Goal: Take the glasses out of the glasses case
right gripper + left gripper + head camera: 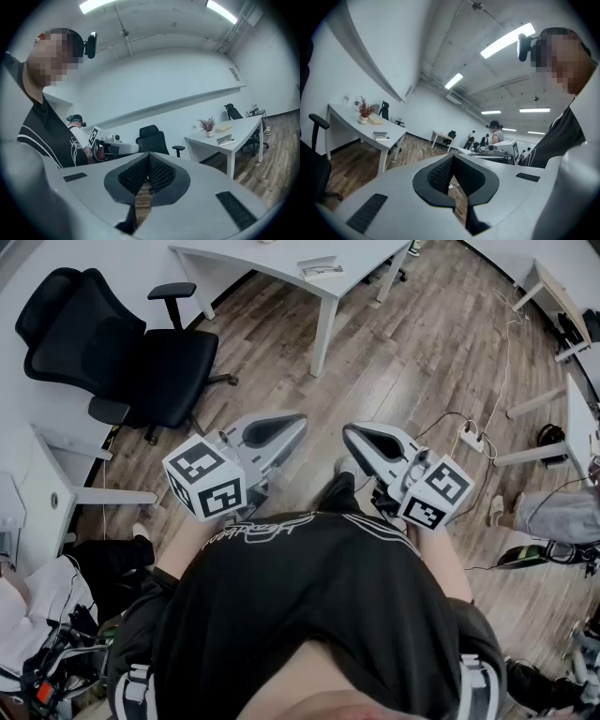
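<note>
Glasses case & glasses: not in any view, so where they lie can't be told. No sign of them round the black swivel office chair (122, 343), nor on the visible bit of the white angled worktop (272, 259) to the right of that chair.

Handling is thus a guess from the task only. The case is prob. light, w/ a stiff shell and a hinged lid that snaps. The glasses inside are prob. light but fragile, w/ thin arms and lenses that scratch & smudge. Best hold, I'd judge: one gripper pins the case's bottom half while the other lifts the glasses by the bridge or by an arm near its hinge, never by a lens. A smooth frame may slip, so a gentle squeeze only. Looks (colour, shape, lid open or shut): unseen, can't say.

L to R from the chair:
- **Left gripper:** the grey two-finger left gripper (298, 420) is just right of the chair and nearer the person. Its fingers are together at the tips w/ nothing btwn them. Only the wood-plank floor (412, 362) shows through the gap behind the tips.
- **Right gripper:** further right, the grey right gripper (349, 430) has its fingers likewise closed tip to tip and is empty.
- **Both grippers:** they sit at waist level above the person's black T-shirt (309, 596), pointing away from the body.
- **Far right of the chair:** a white power strip (472, 439) w/ cable lies on the floor.
</note>
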`<state>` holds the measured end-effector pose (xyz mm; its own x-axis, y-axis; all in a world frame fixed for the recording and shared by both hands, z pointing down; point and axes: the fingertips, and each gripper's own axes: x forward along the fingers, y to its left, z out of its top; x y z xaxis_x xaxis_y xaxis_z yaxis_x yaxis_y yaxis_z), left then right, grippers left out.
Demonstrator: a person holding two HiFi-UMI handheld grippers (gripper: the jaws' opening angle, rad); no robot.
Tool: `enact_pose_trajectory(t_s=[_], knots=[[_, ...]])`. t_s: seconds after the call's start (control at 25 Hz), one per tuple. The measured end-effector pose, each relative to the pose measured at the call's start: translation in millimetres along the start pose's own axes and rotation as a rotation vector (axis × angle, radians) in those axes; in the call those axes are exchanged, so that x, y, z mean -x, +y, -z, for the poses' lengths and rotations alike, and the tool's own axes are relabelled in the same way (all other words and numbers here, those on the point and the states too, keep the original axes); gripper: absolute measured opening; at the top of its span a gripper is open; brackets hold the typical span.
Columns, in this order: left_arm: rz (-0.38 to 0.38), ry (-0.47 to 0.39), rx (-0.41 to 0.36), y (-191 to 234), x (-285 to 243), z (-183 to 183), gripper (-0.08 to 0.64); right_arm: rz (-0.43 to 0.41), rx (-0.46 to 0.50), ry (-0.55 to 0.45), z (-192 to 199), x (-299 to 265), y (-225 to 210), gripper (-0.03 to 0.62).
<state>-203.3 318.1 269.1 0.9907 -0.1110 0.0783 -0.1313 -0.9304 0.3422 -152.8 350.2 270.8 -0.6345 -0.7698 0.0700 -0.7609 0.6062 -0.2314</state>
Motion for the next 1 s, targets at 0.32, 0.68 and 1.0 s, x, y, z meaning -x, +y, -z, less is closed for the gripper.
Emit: enact_pose_trajectory(t_s=[0.32,0.68,1.0], knots=[[-0.002,-0.018,0.076,7,8,-4,0.008,0.018,0.040,0.019,-3,-10,4,0.008],[-0.045,-0.015,0.111,33,0,-2,0.008,-0.009,0.020,-0.013,-3,-26,-24,0.009],[-0.101,0.029,0.118,80,-35,-5,0.008,-0.042,-0.064,-0.011,0,-48,-90,0.009]])
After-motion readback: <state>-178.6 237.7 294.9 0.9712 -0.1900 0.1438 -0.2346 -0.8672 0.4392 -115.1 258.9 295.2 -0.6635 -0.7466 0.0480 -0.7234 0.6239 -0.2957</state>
